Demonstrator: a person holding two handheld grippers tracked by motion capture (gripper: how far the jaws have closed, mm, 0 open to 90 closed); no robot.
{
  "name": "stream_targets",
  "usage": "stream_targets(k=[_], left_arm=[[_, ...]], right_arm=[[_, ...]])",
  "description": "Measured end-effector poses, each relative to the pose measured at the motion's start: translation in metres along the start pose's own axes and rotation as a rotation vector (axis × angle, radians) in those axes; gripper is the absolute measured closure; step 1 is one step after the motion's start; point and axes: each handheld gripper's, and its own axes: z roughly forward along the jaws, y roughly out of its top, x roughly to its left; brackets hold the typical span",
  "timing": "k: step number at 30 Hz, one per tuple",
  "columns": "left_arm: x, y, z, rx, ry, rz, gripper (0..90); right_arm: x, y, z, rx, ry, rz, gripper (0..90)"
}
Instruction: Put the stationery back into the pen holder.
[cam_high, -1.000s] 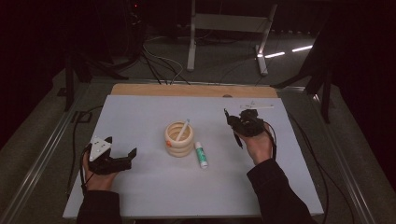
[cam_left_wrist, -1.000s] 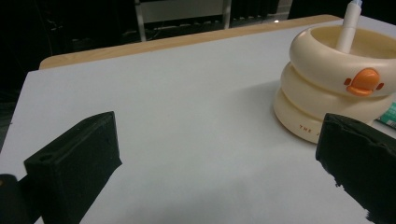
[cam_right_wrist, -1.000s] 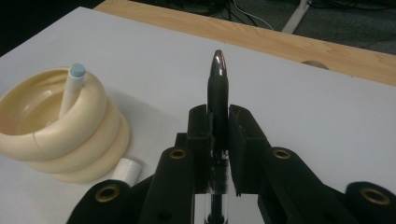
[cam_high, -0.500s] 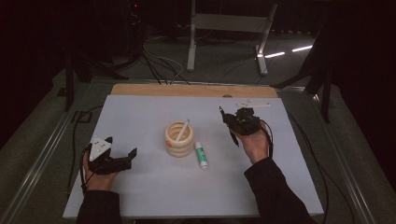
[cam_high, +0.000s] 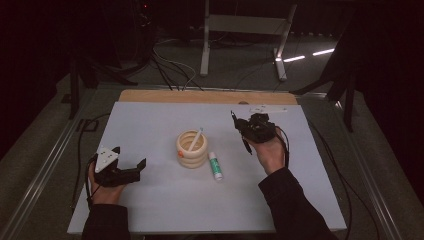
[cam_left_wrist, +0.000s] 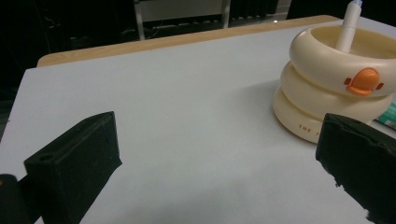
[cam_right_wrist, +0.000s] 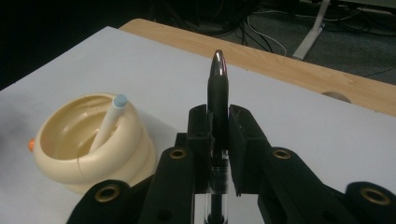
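Right gripper (cam_right_wrist: 218, 122) fingers clamp a dark, glossy pen (cam_right_wrist: 218, 88), held just right of the cream ringed duck-face pen holder (cam_high: 191, 148) on the white tabletop (cam_high: 150, 125). Best approach, judging: raise it over the holder's mouth, tip it point-down, clear the white pen (cam_high: 194, 140) leaning inside, then release. Left gripper (cam_high: 127, 169) fingers spread wide, empty, resting well left of the holder.

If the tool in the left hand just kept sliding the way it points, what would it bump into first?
Probably nothing soon. The left tool, its jaws wide open, points across bare white table. The cream duck-faced pen holder sits off to its right-hand side, so it might only be brushed; depth is unclear.
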Motion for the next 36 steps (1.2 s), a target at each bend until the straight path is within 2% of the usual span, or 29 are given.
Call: stream_targets(k=[36], left_arm=[[0.0,0.0,0.0,0.0,-0.005,-0.002,0.1]], right_arm=[[0.023,0.02,0.011,-0.048,0.061,-0.023,80.2]])
